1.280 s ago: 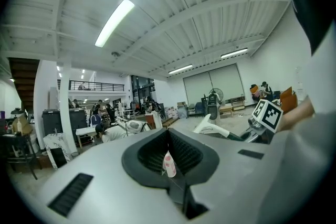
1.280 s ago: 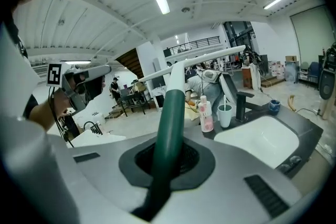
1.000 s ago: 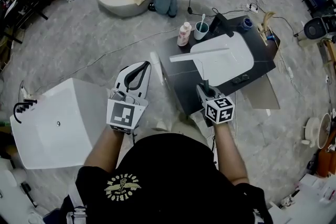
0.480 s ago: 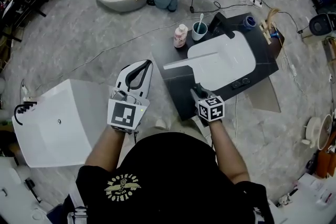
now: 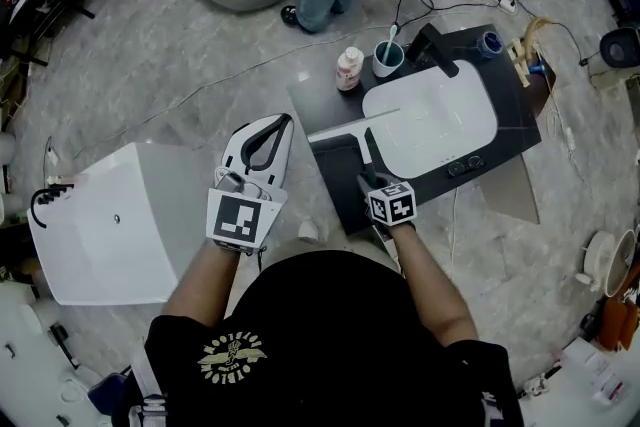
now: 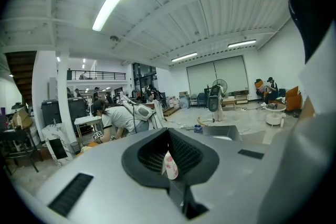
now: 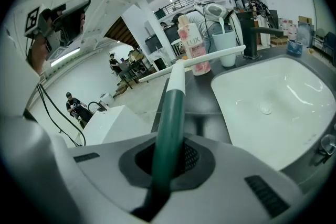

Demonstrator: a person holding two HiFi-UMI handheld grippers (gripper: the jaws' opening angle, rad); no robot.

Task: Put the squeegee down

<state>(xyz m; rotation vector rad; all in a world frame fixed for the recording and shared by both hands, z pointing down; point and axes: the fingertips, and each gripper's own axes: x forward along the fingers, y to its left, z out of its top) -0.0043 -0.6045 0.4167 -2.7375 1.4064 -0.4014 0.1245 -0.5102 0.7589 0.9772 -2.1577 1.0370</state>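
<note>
R gripper (image 5: pixel 369 178) tight on squeegee (image 5: pixel 352 125) handle, blade by sink (image 5: pixel 432 120); L gripper (image 5: pixel 279 124) jaws together, empty

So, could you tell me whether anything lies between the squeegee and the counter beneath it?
Nothing visible does. The right gripper holds the squeegee over a bare stretch of dark counter left of the sink. The bottle and cup stand beyond the blade.
</note>
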